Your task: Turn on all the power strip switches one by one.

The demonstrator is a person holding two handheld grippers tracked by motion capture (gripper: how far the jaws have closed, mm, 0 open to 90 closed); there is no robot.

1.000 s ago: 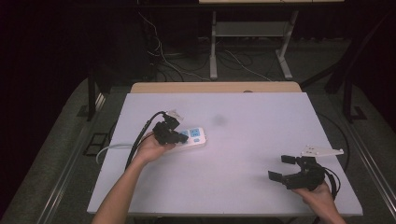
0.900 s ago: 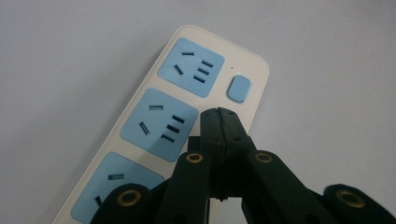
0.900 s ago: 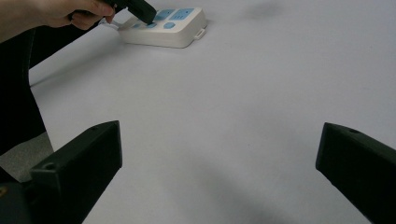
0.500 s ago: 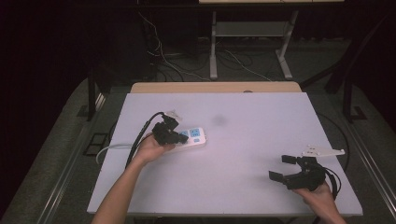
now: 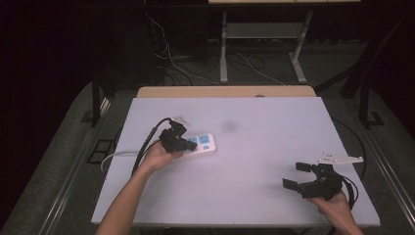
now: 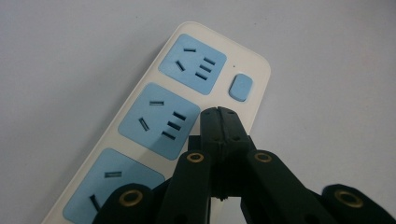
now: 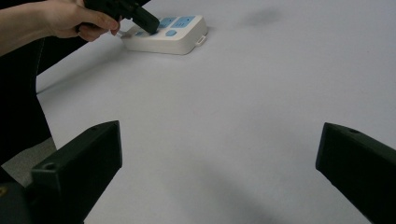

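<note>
Left gripper view has the jaws pressed together, tips sitting over the right edge of the white power strip (image 6: 154, 126), just beside the middle blue socket (image 6: 159, 120) and a little short of the small blue switch button (image 6: 241, 87) near the strip's end. Nothing is pinched between those jaws; whether the tips actually touch the casing or hover just above it I cannot tell. If that button is the target, the risk is plain: the closed tips sit short of it and near the strip's long edge, so a push from this spot could land on bare casing, slide off the side, or shove the light strip across the smooth table (image 5: 274, 147) since nothing is bracing it. A tip could also catch in a socket slot. From the high view, the left gripper (image 5: 177, 139) is over the strip on the left half of the table, with the strip's cord trailing off the left edge. Over on the near right, the right gripper (image 5: 306, 176) is spread wide with nothing in it, well apart from the strip, so it offers no steadying help.
</note>
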